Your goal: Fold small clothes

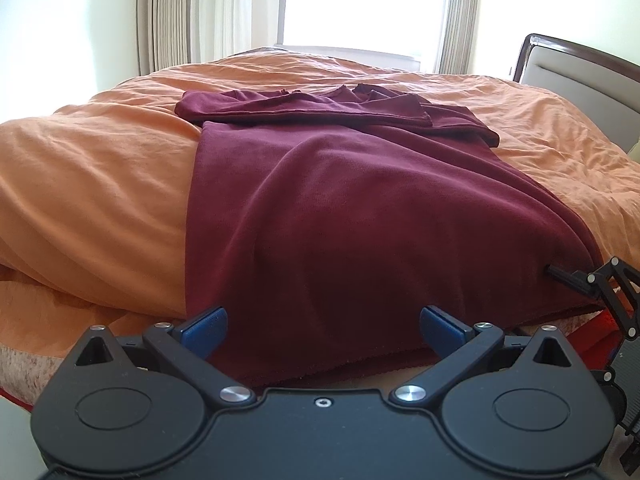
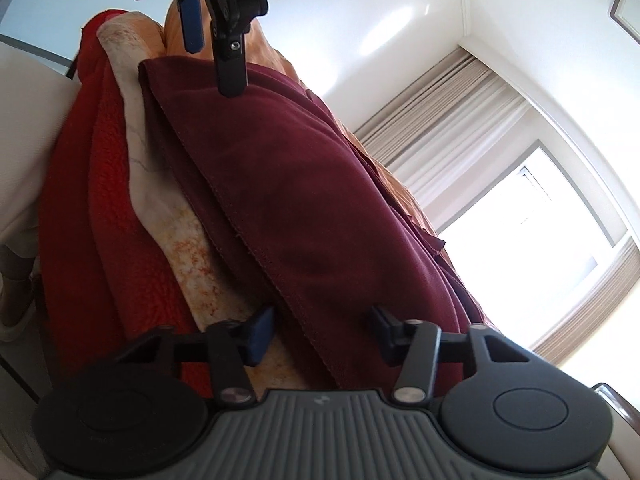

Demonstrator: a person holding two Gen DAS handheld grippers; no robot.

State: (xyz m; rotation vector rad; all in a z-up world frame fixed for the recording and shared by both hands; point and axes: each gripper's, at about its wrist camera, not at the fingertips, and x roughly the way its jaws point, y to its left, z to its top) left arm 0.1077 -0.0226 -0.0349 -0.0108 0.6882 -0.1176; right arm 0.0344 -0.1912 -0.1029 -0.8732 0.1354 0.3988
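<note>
Orange bedding (image 1: 100, 184) on the bed carries a maroon shirt (image 1: 340, 220), spread ahead of both tools. Left hand-held gripper (image 1: 323, 330) tilts downward, jaws wide over the hem. Right hand-held gripper (image 2: 322, 334), rolled sideways, straddles the hem's corner, pads not visibly pressing.

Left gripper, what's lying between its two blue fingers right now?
In the left wrist view, the near hem of the maroon garment lies between the wide-open fingers of the left gripper.
</note>
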